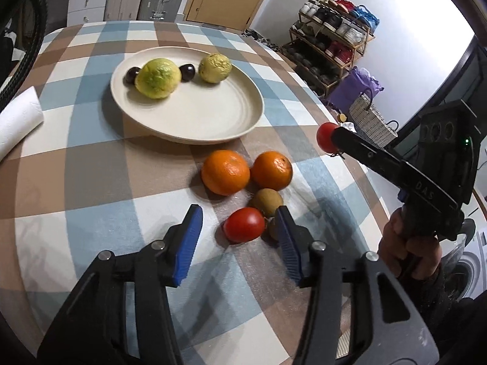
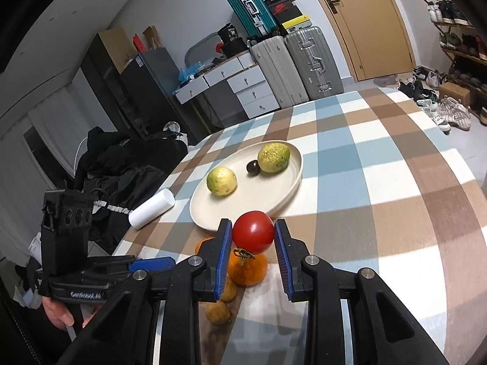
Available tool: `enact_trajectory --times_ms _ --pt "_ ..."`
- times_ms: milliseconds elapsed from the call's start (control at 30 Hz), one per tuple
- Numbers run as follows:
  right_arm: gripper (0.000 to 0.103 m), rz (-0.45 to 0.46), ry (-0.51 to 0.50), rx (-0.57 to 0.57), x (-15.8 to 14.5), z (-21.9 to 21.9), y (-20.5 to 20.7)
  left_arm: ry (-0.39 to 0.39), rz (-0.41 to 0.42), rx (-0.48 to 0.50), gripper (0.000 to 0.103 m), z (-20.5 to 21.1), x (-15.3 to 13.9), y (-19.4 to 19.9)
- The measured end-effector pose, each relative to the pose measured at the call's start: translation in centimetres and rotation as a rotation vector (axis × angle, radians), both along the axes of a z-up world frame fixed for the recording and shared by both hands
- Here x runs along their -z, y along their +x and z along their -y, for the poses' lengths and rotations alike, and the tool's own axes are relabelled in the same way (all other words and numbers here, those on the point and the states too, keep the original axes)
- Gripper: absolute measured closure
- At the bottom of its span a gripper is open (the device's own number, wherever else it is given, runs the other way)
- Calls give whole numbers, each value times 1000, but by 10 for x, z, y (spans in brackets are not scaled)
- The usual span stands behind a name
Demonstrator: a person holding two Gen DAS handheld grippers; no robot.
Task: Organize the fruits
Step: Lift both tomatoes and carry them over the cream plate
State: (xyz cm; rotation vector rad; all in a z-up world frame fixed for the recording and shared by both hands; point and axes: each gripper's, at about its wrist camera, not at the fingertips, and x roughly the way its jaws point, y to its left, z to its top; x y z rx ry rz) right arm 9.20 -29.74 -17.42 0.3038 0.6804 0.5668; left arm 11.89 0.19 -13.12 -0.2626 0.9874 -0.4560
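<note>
Checked cloth in blue, brown and white covered the table (image 1: 91, 167), which filled most of both views. At the bottom of the left wrist view, the left gripper (image 1: 240, 240) hung over the cloth with its blue pads apart and nothing pressed between them. A red tomato (image 1: 244, 224) lay on the cloth between the fingertips, nearer the right-hand pad. Two kiwis (image 1: 267, 202) sat just behind it, one mostly hidden by that pad. A little farther up the frame, two oranges (image 1: 225, 172) rested side by side, touching or nearly so.

At the right edge of that view, a hand (image 1: 409, 251) held the right gripper (image 2: 253, 237) up off the table. Its pads were clamped on a second tomato (image 2: 253, 232), whose stem pointed downward in the right wrist view; the fruit was held in the air just short of the near rim of the plate.

Beyond the oranges, toward the upper middle of the left view, stood the cream plate (image 1: 213, 115). It carried two yellow-green guavas (image 1: 158, 77) and two small dark fruits (image 1: 187, 72), all gathered at its far side, while the near half was bare. A white paper roll (image 1: 18, 118) lay on the cloth at the left edge.

Farther off, a shoe rack (image 1: 331, 39) stood at the upper right, and suitcases (image 2: 292, 64) leaned by a wooden door (image 2: 374, 24) in the right view.
</note>
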Motion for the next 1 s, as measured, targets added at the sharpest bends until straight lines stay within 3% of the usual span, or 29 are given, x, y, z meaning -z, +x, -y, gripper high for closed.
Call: enact_trajectory --times_ms 267,333,367,567,800,1000 --pt "74 19 -4 14 -4 6 -16 38 -22 34 56 18 17 0" --pt "74 21 -6 14 -4 7 -19 28 -17 26 63 16 18 1" --pt "74 19 -5 14 -4 8 -19 23 -15 29 73 16 18 2" --pt "74 16 -2 10 -3 7 -19 9 -16 42 73 11 15 4" --pt "74 30 -10 -13 -8 1 -6 -63 51 -7 73 -17 -26 13" --pt "74 50 19 -57 -28 -5 18 -46 165 -47 73 -33 -76 51"
